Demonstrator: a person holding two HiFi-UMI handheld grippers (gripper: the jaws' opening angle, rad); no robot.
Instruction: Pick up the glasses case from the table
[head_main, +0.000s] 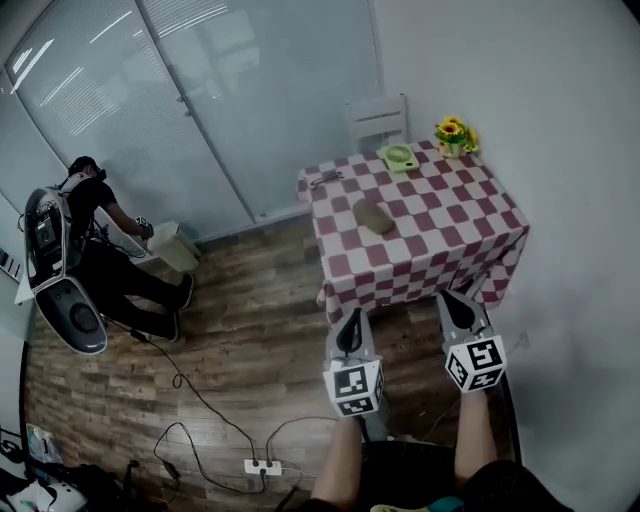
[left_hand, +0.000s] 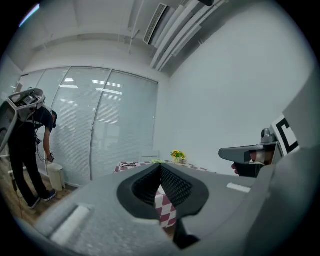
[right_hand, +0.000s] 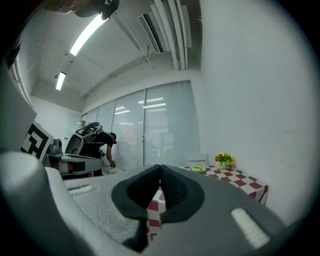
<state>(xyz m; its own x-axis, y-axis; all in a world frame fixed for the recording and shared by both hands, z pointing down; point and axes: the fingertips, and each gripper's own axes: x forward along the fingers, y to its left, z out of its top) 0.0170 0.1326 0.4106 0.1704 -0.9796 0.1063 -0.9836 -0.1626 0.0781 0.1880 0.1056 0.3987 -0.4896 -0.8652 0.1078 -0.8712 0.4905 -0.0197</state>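
Note:
The glasses case (head_main: 374, 216), an olive-brown oval, lies near the middle of the table (head_main: 470, 250), which has a red-and-white checked cloth. Both grippers hang in front of the table's near edge, above the wooden floor and well short of the case. My left gripper (head_main: 350, 323) has its jaws shut with nothing between them, its tips meeting in the left gripper view (left_hand: 160, 167). My right gripper (head_main: 456, 300) is shut and empty too (right_hand: 160, 169). Neither gripper view shows the case.
A pair of glasses (head_main: 325, 179) lies at the table's far left corner, with a green dish (head_main: 400, 157) and a sunflower pot (head_main: 453, 135) at the back. A white chair (head_main: 378, 120) stands behind. A person with a backpack (head_main: 70, 250) bends at the left. Cables (head_main: 200, 440) cross the floor.

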